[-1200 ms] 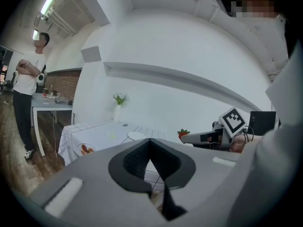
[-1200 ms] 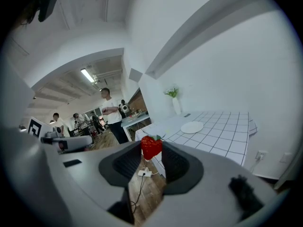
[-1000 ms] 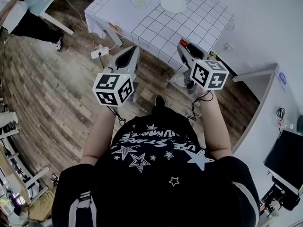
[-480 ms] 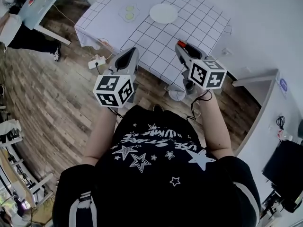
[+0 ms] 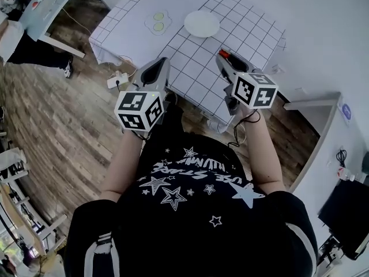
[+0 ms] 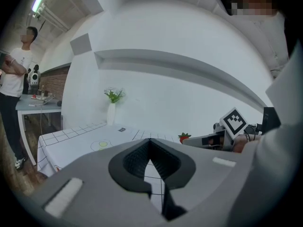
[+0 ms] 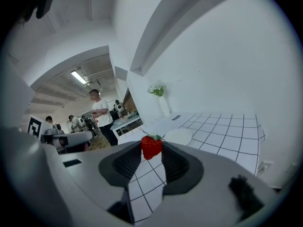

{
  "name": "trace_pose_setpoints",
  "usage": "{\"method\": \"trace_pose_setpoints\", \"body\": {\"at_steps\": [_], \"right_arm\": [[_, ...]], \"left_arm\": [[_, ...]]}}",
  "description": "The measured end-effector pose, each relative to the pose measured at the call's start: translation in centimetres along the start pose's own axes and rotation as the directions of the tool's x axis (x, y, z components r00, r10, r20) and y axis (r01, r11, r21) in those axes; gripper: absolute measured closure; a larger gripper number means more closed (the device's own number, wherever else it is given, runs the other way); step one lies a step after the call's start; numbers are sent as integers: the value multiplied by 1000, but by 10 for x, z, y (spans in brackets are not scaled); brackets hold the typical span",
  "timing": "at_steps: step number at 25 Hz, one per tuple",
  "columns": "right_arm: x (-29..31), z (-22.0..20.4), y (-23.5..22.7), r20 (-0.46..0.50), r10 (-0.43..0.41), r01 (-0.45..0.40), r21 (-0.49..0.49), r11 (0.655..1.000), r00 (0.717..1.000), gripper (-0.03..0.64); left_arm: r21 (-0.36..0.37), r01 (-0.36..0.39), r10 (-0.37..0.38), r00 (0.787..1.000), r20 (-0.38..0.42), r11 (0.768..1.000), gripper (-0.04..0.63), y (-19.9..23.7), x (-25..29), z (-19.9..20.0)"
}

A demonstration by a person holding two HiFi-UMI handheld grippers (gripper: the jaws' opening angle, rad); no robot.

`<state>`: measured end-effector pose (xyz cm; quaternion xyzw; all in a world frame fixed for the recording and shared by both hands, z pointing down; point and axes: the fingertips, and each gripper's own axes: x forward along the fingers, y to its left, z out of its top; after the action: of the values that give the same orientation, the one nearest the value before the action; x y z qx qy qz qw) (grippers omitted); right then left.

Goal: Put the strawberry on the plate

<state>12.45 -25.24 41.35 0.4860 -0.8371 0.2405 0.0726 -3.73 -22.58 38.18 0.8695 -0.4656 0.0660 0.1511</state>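
Note:
A red strawberry (image 7: pixel 151 146) sits pinched between the tips of my right gripper (image 7: pixel 151 151), which is shut on it. In the head view that strawberry (image 5: pixel 222 53) shows at the tip of the right gripper (image 5: pixel 223 57), above the near right part of the checked table (image 5: pixel 248 33). The white plate (image 5: pixel 202 23) lies bare farther back on the cloth, and in the right gripper view the plate (image 7: pixel 177 136) is just past the fruit. My left gripper (image 5: pixel 162 63) hovers over the table's near edge. Its jaws meet at the tip (image 6: pixel 150 142) with nothing between them.
A pale mat with two green-yellow rings (image 5: pixel 157 21) lies left of the plate. A white vase with flowers (image 6: pixel 111 112) stands at the table's far side. A power strip (image 5: pixel 117 81) lies on the wood floor. People stand by a blue table (image 5: pixel 34 4) at the left.
The table has come closer beneath both grippers, which now reach over its near edge. The strawberry stays in the right gripper.

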Motion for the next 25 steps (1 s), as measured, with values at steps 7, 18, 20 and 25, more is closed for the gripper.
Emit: {"method": "trace_pose_setpoints", "body": {"at_steps": [7, 18, 20, 25], "right_arm": [[39, 16, -18, -18, -66, 66, 7, 998, 998, 474], [110, 36, -50, -65, -179, 182, 55, 982, 982, 474], [123, 36, -53, -75, -192, 197, 64, 978, 978, 474], [153, 28, -60, -121, -225, 236, 83, 968, 967, 474]], "left_arm": [[-19, 64, -64, 998, -12, 998, 586, 37, 48, 14], [-20, 167, -168, 982, -86, 986, 586, 92, 123, 30], [-18, 181, -182, 978, -100, 983, 586, 101, 134, 31], [-37, 208, -211, 968, -134, 977, 586, 123, 153, 27]]}}
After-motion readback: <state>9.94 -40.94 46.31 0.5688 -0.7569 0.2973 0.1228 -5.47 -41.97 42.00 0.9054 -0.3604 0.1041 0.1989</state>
